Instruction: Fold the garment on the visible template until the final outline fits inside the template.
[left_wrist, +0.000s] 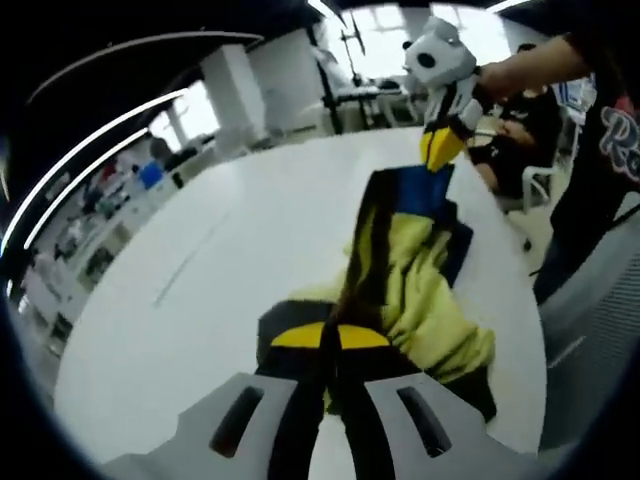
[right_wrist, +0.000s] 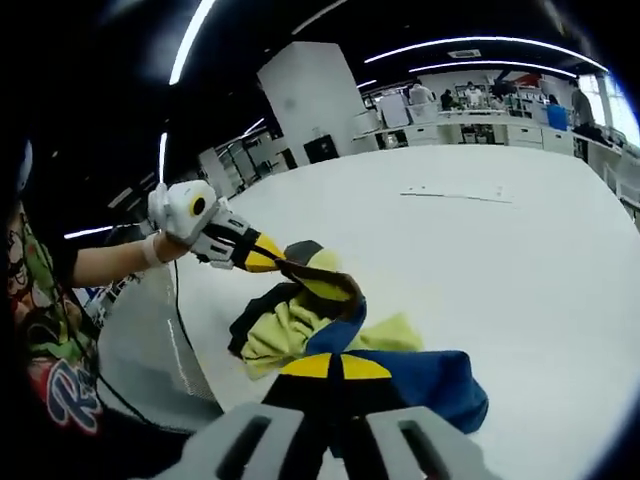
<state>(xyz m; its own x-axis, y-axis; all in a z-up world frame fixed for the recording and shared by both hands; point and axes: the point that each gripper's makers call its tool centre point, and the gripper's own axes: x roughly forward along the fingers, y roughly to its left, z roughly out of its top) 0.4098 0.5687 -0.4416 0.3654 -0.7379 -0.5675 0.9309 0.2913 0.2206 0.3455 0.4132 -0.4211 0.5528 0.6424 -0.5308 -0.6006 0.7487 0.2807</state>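
Garment (left_wrist: 415, 270) hangs stretched between the two grippers just above the white table (left_wrist: 200, 260), long axis running straight from one set of jaws to the other, so each gripper sits at one end w/ the cloth directly ahead of it. Left gripper (left_wrist: 330, 338) has its jaws shut on the near end in the left gripper view; right gripper (left_wrist: 438, 150) shows at the far end there, pinched on the blue part. In the right gripper view it's mirrored: right gripper (right_wrist: 335, 367) clamped on the blue edge close in, left gripper (right_wrist: 262, 255) further off at the left, closed on a dark-trimmed corner. Neither hand is nearer the cloth; both have it. Fabric is yellow-green w/ blue panel and black edging, bunched and twisted mid-span, sagging to touch the tabletop, not flat at all. Faint thin line on the table (right_wrist: 455, 194), well apart from the garment, may be a template mark; can't tell. Judgement: fold is early; the cloth needs laying down and spreading first.
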